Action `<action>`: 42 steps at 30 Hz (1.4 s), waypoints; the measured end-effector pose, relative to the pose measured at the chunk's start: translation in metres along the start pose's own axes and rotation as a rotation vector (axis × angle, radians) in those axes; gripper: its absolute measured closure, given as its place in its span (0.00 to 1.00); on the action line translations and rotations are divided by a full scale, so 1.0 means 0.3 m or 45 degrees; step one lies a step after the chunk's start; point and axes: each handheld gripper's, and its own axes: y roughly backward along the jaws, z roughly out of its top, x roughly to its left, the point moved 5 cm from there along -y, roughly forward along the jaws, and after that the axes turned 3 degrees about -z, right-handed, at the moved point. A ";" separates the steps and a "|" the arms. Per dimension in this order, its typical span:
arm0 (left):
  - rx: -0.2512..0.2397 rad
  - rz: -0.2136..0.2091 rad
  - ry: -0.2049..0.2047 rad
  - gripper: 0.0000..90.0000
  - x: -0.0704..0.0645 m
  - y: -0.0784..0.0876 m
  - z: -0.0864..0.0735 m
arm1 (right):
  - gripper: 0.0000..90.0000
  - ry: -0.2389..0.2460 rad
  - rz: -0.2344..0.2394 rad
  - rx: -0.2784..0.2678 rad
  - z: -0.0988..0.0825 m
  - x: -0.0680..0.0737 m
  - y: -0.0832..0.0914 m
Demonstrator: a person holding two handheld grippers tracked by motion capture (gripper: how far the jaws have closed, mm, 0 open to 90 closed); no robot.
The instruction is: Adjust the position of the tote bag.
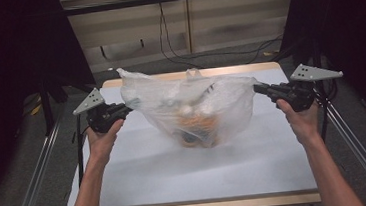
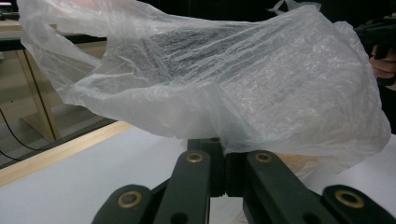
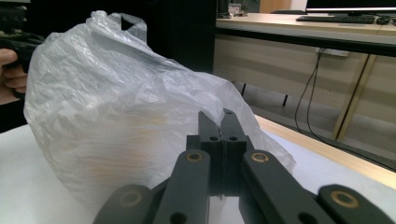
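A thin, translucent plastic bag (image 1: 191, 107) sits near the centre of the white table (image 1: 187, 178), stretched sideways between the two grippers so that its long axis runs from nine o'clock to three o'clock in the high view, with its bulging bottom sagging toward six o'clock and resting on or just over the tabletop; which of the two cannot be told. Blurred orange and white contents (image 1: 197, 122) show through the film in the lower middle of the bag, too hazy to name. The left gripper (image 1: 127, 108) comes in from nine o'clock, its tips pointing toward three o'clock, and its jaws are pressed together on the bag's left edge; in the left gripper view the film (image 2: 224, 88) drapes over the closed tips (image 2: 219, 154). The right gripper (image 1: 259, 89) comes in from three o'clock, pointing toward nine o'clock, and in the right gripper view its jaws (image 3: 222, 128) are pressed flat together, pinching the bag's right edge, with the bag (image 3: 116, 121) swelling off to ten o'clock. A loop handle (image 3: 130, 21) of the bag stands up at twelve o'clock. Both grippers sit well apart, about level with each other, above the table's far half.
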 end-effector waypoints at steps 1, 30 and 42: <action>-0.002 -0.001 -0.002 1.00 -0.005 0.001 0.003 | 1.00 -0.009 0.014 -0.014 0.004 0.005 0.000; 0.193 0.033 -0.065 1.00 -0.046 0.158 -0.110 | 1.00 0.045 0.086 -0.002 -0.006 0.118 0.112; 0.246 -0.011 -0.073 1.00 -0.070 0.106 -0.182 | 1.00 0.061 0.047 0.107 -0.098 0.099 0.111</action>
